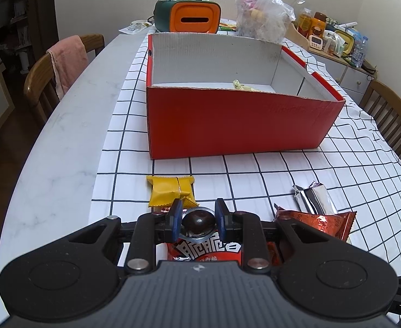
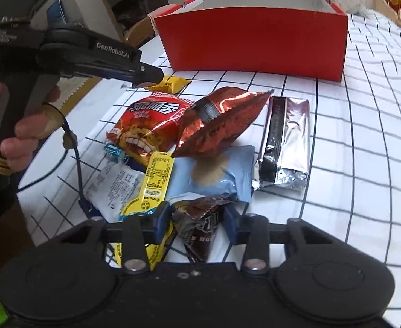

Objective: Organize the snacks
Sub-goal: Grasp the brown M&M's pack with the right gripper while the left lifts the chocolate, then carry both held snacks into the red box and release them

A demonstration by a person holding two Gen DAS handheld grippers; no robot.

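My left gripper (image 1: pixel 197 222) is shut on a round dark chocolate in clear wrap (image 1: pixel 197 220), held above a red snack bag (image 1: pixel 206 251). A yellow packet (image 1: pixel 170 190) lies just ahead, and beyond it the red box (image 1: pixel 236 125) holds one pale snack (image 1: pixel 244 86). My right gripper (image 2: pixel 195 218) is open around a brown chocolate packet (image 2: pixel 200 229) at the near edge of the snack pile. The pile has a red lion bag (image 2: pixel 148 125), a copper foil bag (image 2: pixel 219 120), a blue packet (image 2: pixel 227 175), a silver packet (image 2: pixel 285 142) and a yellow stick packet (image 2: pixel 151 191).
The red box (image 2: pixel 255 46) stands on a grid cloth (image 1: pixel 337 169) over a marble table (image 1: pixel 63 125). An orange and green holder (image 1: pixel 189 16) and a plastic bag (image 1: pixel 260 16) sit behind the box. Wooden chairs (image 1: pixel 50 76) flank the table.
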